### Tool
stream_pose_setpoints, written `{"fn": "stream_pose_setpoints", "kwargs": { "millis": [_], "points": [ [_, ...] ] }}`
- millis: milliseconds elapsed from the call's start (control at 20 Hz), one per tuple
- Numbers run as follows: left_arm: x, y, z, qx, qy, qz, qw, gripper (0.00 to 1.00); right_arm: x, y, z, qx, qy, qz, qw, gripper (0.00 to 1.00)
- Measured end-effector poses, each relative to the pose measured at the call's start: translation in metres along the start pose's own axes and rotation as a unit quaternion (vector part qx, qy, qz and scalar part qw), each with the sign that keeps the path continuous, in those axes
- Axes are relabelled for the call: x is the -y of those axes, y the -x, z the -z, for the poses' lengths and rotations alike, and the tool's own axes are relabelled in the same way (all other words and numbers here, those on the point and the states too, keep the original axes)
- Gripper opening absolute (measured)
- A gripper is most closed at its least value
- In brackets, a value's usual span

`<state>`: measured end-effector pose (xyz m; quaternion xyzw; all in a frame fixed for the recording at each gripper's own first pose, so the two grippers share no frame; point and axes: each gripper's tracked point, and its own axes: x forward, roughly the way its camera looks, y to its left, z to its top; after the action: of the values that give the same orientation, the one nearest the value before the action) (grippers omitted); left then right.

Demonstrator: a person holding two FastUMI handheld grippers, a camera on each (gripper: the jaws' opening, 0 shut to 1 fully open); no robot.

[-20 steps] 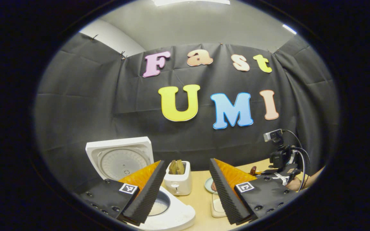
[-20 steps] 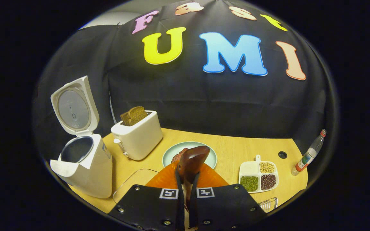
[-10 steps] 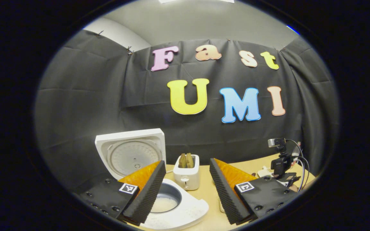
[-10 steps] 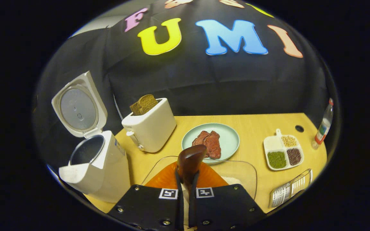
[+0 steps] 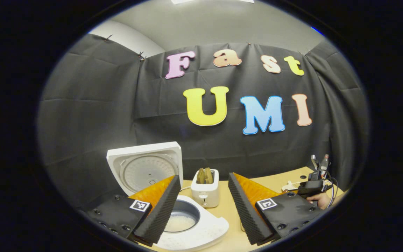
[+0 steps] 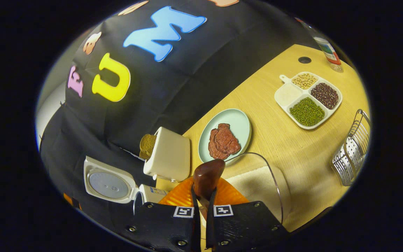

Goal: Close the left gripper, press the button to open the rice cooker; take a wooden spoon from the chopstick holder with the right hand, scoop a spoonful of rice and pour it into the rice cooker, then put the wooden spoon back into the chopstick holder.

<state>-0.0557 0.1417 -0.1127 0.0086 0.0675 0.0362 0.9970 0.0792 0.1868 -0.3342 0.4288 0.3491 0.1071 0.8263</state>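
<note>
The right hand-held gripper (image 6: 202,206) is clenched on the handle of the wooden spoon (image 6: 206,176), both fingers pressing the handle, with the dark bowl of the spoon sticking out ahead of the fingertips. The view is rolled, so the spoon is tipped to one side. Just under and ahead of the spoon bowl lies a clear glass dish (image 6: 262,182) holding white rice (image 6: 254,180); beyond it is a pale green plate (image 6: 238,124) with meat, and to the left of the gripper stand the toaster (image 6: 168,157) and the rice cooker (image 6: 108,182) with its lid up. The chopstick holder (image 6: 352,154), a wire basket, sits well off to the right. The left hand-held gripper (image 5: 203,206) is released, its jaws standing wide apart, and hangs just above the open rice cooker pot (image 5: 184,218), where some white rice seems to lie already. Whether this spoon is heading into a scoop or out of one I cannot tell; no rice shows on it. To scoop well, the spoon bowl should probably be dipped into the deeper part of the rice, drawn through at a shallow angle, then levelled before lifting, so that grains do not slide off on the way past the toaster. The grip looks firm enough; the roll of the wrist is the thing to mind.
</note>
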Motion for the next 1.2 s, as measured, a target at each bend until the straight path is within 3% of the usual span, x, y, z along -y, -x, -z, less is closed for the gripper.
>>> {"fn": "stream_pose_setpoints", "kwargs": {
  "millis": [350, 600, 950, 1000, 1100, 1200],
  "points": [
    [0.004, 0.001, -0.01, 0.016, 0.006, 0.004, 1.0, 0.99, -0.034, 0.04, -0.051, 0.048, -0.04, -0.054, 0.997, 0.06],
    [0.002, 0.001, -0.008, 0.019, 0.014, 0.009, 1.0, 0.95, -0.064, 0.071, -0.075, 0.072, -0.108, -0.103, 0.986, 0.06],
    [-0.013, 0.006, -0.013, 0.032, 0.009, 0.018, 0.999, 0.99, -0.099, 0.081, -0.056, 0.063, -0.166, -0.141, 0.974, 0.06],
    [-0.018, 0.007, -0.012, 0.032, 0.008, 0.018, 0.999, 0.92, -0.104, 0.08, -0.052, 0.059, -0.17, -0.144, 0.973, 0.06],
    [-0.029, 0.009, -0.01, 0.033, 0.01, 0.016, 0.999, 0.99, -0.114, 0.076, -0.044, 0.055, -0.168, -0.147, 0.973, 0.06],
    [-0.037, 0.015, -0.01, 0.034, 0.016, 0.02, 0.999, 0.95, -0.127, 0.073, -0.038, 0.054, -0.157, -0.151, 0.975, 0.06]
  ]
}}
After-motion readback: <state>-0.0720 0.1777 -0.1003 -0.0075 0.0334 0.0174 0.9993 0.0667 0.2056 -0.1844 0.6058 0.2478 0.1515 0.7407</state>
